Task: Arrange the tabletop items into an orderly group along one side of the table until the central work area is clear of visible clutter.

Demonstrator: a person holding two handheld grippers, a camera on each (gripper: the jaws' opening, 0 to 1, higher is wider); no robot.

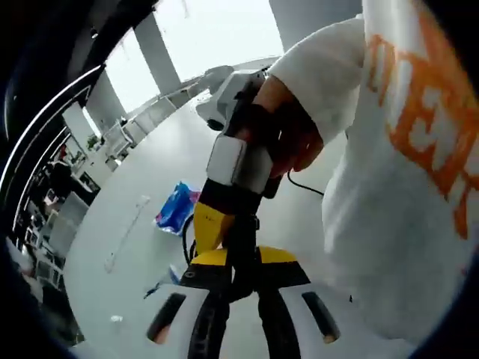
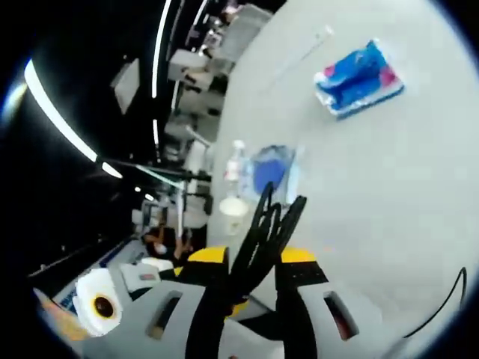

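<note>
Left gripper view: white table (image 1: 150, 172) running from 7 toward 1 o'clock, far edge curving along shelving at 10–11 o'clock; broad bare surface left of centre. Thin white strip (image 1: 127, 232) lying on it at 8–9 o'clock. Blue packet (image 1: 174, 208) near centre, flat, well apart from the strip. Left gripper (image 1: 239, 299) at 6 o'clock, jaws drawn nearly together, nothing seen between them. Right gripper (image 1: 236, 161) at centre, overlapping them, held from 1 o'clock by a hand (image 1: 288, 131) with a white sleeve (image 1: 329, 67); white orange-lettered garment (image 1: 404, 187) at 3 o'clock. Black cable (image 1: 307, 187) trailing below the hand.

Right gripper view: dark room with light strips at 9–10 o'clock; paper roll (image 2: 97, 305) at 7 o'clock. Table edge running from 6 to 12 o'clock. Cup (image 2: 233, 212), bottle (image 2: 236, 161) and blue-lidded tub (image 2: 271, 170) grouped beside that edge near centre. Right gripper (image 2: 254, 299) at 6 o'clock, clamped on a bundle of black straps (image 2: 269, 221) standing up between the jaws. Blue packet (image 2: 359, 78) at 1–2 o'clock, open tabletop all around.
</note>
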